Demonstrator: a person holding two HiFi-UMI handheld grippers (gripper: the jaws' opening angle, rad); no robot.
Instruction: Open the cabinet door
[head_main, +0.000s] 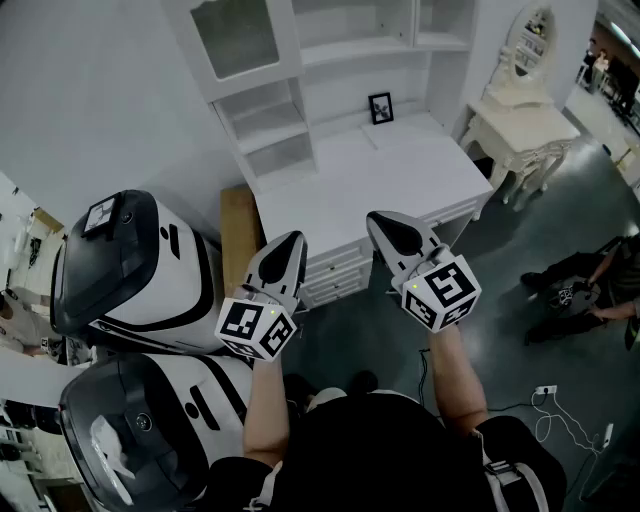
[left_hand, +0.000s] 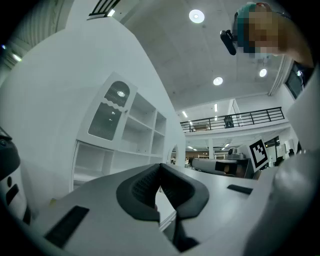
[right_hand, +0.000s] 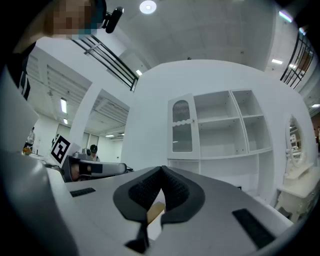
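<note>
The white cabinet door with a glass pane is closed at the upper left of a white hutch over a desk. It also shows in the left gripper view as the arched glass door and in the right gripper view. My left gripper is held level in front of the desk's drawers, shut, with nothing in it. My right gripper is beside it, also level, its tips together and empty. Both stay well short of the door.
Two black-and-white massage chairs stand close at my left. A wooden panel leans by the desk's left side. A small picture frame sits on the desk. A dressing table and a person on the floor are to the right.
</note>
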